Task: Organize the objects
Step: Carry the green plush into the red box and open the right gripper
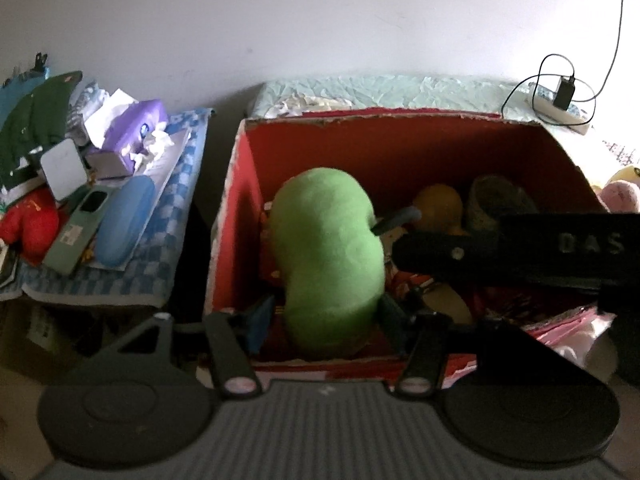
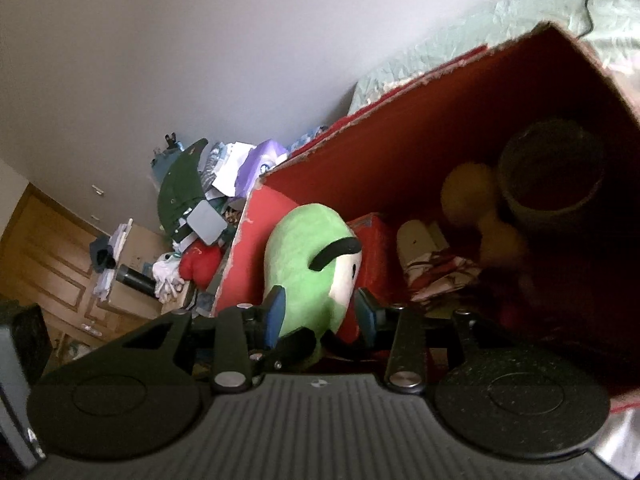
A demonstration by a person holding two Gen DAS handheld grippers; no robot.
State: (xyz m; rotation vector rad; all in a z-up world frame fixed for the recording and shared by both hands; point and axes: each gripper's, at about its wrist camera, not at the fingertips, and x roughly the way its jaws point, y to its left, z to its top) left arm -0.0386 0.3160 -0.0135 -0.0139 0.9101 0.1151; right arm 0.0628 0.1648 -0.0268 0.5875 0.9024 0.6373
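Observation:
A green plush toy (image 1: 324, 240) with a black stalk and a pale face (image 2: 304, 256) lies at the left end of an open red cardboard box (image 1: 400, 152). My left gripper (image 1: 326, 316) straddles the toy's near end; a sliver of box shows beside the blue left pad (image 1: 260, 320), so it is open. My right gripper (image 2: 320, 312) straddles the same toy from the box's right side, open, with a gap at its right finger (image 2: 366, 312). The right gripper's black body (image 1: 500, 252) reaches across the box in the left wrist view.
Deeper in the box (image 2: 400, 140) lie a yellow toy (image 1: 438, 204), a grey-green pot (image 1: 496, 200) and papers. Left of it, a checkered cloth (image 1: 176, 208) carries a purple tissue pack (image 1: 136, 132), blue case (image 1: 124, 220) and red plush (image 1: 28, 224). A charger (image 1: 564, 92) sits back right.

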